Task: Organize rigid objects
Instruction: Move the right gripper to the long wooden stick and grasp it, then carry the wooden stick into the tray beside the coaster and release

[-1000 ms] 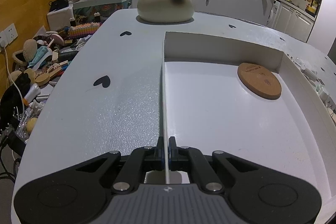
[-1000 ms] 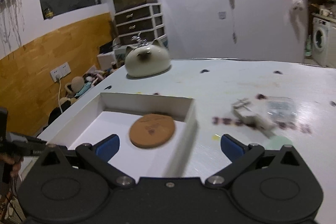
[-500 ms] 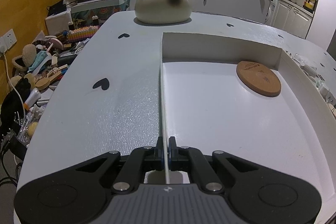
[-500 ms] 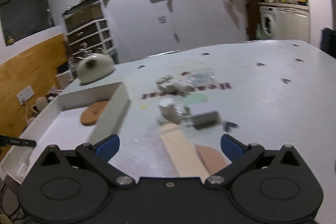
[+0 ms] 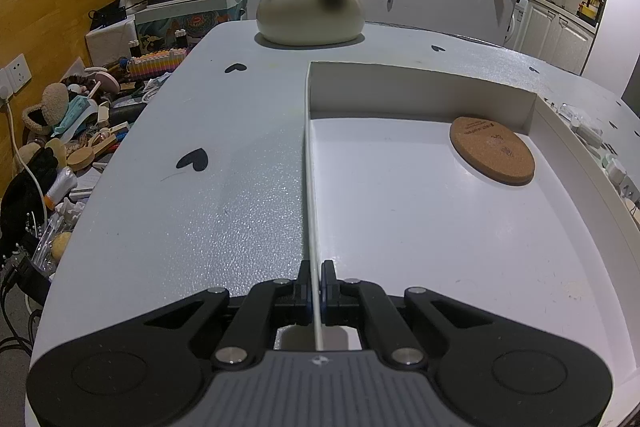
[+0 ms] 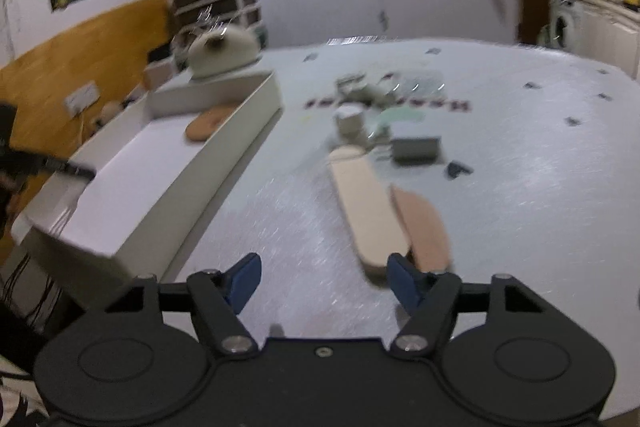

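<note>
My left gripper [image 5: 315,287] is shut on the left wall of the white box [image 5: 307,163] and holds it on the table. A round cork coaster [image 5: 492,155] lies in the box's far right corner. In the right wrist view the box [image 6: 224,143] stands at left with the coaster [image 6: 206,123] inside. My right gripper [image 6: 324,281] is open, low over the table, its right fingertip at the near end of a pale wooden board [image 6: 366,211]. A pinkish oval board [image 6: 424,225] lies beside it. This view is blurred.
A cat-shaped ceramic pot [image 5: 310,13] stands behind the box. Small white and grey items [image 6: 416,147] and a white cup [image 6: 350,123] lie beyond the boards. Clutter [image 5: 76,131] fills the floor left of the table. Black heart marks dot the tabletop.
My right gripper has swung right from the box, then dropped toward the wooden boards and narrowed its opening. My left gripper stays shut on the box wall, barely moved.
</note>
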{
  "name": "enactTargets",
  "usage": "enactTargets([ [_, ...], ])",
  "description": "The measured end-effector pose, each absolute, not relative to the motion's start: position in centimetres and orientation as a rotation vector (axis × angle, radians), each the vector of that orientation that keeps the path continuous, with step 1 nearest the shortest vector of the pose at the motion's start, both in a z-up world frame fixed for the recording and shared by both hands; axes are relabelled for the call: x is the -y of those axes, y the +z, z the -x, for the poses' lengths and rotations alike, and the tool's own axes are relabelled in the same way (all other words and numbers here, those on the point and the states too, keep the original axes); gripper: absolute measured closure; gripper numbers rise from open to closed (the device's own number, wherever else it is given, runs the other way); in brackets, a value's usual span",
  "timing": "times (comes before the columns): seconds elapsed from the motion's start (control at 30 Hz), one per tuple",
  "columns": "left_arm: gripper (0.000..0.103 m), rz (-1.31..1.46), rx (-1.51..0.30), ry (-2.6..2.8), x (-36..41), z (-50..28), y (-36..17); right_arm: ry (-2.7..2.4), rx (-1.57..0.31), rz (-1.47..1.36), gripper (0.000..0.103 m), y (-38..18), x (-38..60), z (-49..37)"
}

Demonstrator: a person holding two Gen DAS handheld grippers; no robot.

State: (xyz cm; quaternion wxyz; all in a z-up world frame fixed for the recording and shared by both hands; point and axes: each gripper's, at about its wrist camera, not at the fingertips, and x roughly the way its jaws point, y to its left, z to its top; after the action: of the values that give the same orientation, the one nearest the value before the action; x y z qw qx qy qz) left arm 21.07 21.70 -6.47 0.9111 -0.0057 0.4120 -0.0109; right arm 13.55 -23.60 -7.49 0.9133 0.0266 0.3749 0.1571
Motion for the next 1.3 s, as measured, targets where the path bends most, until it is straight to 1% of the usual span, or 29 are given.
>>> enactTargets([
  [0.1,0.101,0.014,-0.848,-0.022,-21.8,-21.2,-6.5,0.294,-0.820,-0.039,0.035,-8.1,23.7,-14.5],
  [0.3,0.101,0.019,-0.847,-0.022,-21.9,-21.2,-6.5,0.276,-0.782,0.018,0.033,-8.6,24.8,-16.5],
  [0.5,0.101,0.019,-0.847,-0.021,-21.9,-21.2,-6.5,0.313,-0.757,0.005,0.031,-8.7,24.4,-18.2],
  [0.67,0.101,0.020,-0.847,-0.022,-21.9,-21.2,-6.5,0.384,-0.761,0.023,0.034,-8.5,22.1,-17.6],
  [0.8,0.101,0.020,-0.846,-0.020,-22.0,-21.2,-6.5,0.301,-0.766,-0.012,0.036,-8.5,21.2,-18.7],
  [0.87,0.101,0.024,-0.844,-0.017,-22.1,-21.1,-6.5,0.259,-0.767,-0.049,0.040,-8.4,21.1,-19.5],
  [1.0,0.101,0.029,-0.844,-0.012,-22.1,-21.1,-6.5,0.177,-0.758,-0.079,0.051,-8.5,20.8,-20.9],
  [1.03,0.101,0.029,-0.848,-0.011,-22.1,-21.1,-6.5,0.161,-0.753,-0.072,0.057,-8.5,20.8,-21.1],
  [1.07,0.101,0.027,-0.851,-0.010,-22.0,-21.2,-6.4,0.143,-0.749,-0.065,0.065,-8.6,20.7,-21.2],
  [1.1,0.101,0.024,-0.853,-0.009,-21.9,-21.2,-6.4,0.133,-0.745,-0.064,0.067,-8.6,20.7,-21.3],
  [1.17,0.101,0.019,-0.856,-0.008,-21.8,-21.2,-6.4,0.133,-0.742,-0.075,0.069,-8.5,20.9,-21.2],
  [1.3,0.101,0.018,-0.855,-0.006,-21.7,-21.3,-6.4,0.158,-0.725,-0.130,0.069,-7.7,21.1,-21.2],
])
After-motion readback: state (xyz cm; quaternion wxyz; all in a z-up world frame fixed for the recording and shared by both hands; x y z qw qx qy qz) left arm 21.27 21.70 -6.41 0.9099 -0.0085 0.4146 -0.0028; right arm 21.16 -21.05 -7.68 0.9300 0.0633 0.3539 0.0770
